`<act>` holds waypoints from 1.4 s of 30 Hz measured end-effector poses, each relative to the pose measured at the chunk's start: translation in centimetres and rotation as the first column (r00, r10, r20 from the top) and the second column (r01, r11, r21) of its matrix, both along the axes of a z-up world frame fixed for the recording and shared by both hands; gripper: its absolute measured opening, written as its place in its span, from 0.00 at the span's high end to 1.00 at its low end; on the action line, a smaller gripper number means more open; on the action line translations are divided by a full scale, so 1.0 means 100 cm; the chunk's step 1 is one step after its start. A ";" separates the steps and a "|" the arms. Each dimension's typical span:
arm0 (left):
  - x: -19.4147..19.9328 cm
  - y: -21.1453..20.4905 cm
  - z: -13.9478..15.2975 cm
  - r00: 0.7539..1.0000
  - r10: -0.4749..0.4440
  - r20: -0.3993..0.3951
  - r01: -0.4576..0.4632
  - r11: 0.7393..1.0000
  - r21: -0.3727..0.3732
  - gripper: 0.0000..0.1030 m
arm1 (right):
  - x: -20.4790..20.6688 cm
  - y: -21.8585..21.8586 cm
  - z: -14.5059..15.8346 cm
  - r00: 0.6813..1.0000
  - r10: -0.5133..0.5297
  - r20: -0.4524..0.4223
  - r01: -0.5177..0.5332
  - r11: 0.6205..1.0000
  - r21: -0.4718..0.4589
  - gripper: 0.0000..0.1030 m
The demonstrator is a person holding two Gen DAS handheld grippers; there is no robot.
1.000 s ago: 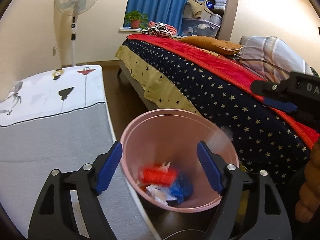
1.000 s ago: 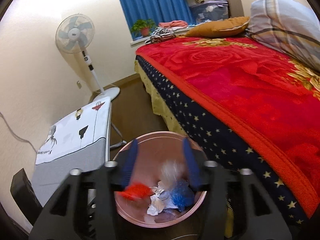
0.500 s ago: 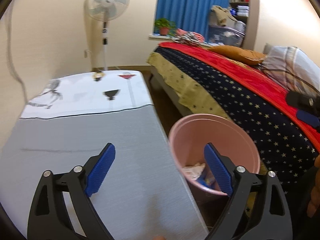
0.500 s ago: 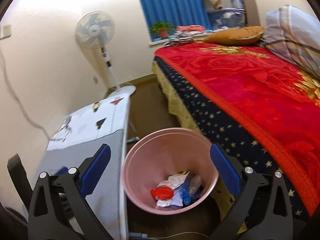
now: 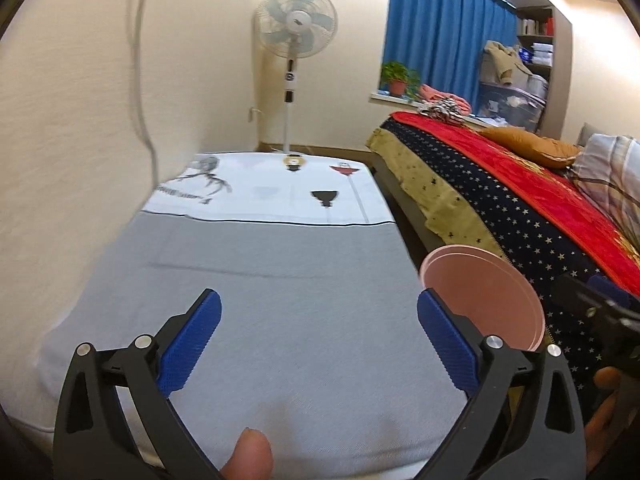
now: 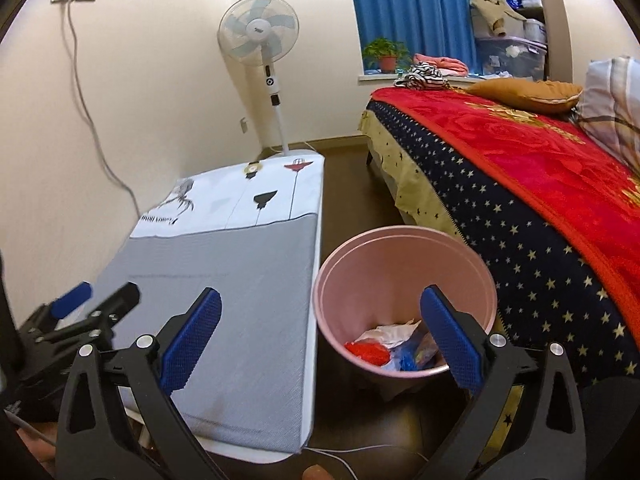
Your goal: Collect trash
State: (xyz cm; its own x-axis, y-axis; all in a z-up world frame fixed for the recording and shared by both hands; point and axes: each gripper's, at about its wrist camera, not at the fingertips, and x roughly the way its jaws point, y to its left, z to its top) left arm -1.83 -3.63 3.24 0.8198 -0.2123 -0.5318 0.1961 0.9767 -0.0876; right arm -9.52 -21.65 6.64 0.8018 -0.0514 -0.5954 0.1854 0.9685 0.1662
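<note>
Bedroom walls fill the upper left of both views, with a standing fan point(image 6: 259, 32) in the corner and a blue curtain point(image 6: 416, 12) at the upper right. Your bench point(image 5: 280, 280), draped in a grey and white cloth, runs up the middle of the left wrist view, and no scrap shows anywhere on it. To its right, down in the gap beside the bed point(image 6: 540, 200), stands the pink bin point(image 6: 404, 240).

Look into the bin in the right wrist view: a red wad point(image 6: 367, 352), white crumpled paper point(image 6: 390, 332) and something blue point(image 6: 408, 358) lie together at the bottom, low in the centre-right of the frame. That is where the trash now sits.

Your left tool point(image 5: 318, 344) hangs over the bare grey cloth at the bottom of its frame; its jaws are opening and nothing lies between them. Your right tool point(image 6: 316, 340) stands released, jaws spread wide with nothing between them, one finger over the bench edge and the other in front of the bin.

By the look of it, the collecting is nearly or fully done: the visible pieces are binned, the bench top shows nothing to pick up, and both tools are free. What you cannot judge from here is the floor behind the bin or the far side of the bed, so a last sweep of those hidden spots may remain.
</note>
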 end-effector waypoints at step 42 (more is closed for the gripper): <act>-0.030 0.043 -0.011 0.995 0.100 0.002 -0.100 0.995 -0.006 0.07 | 0.002 0.051 -0.016 0.999 0.029 -0.033 -0.032 0.995 -0.099 0.05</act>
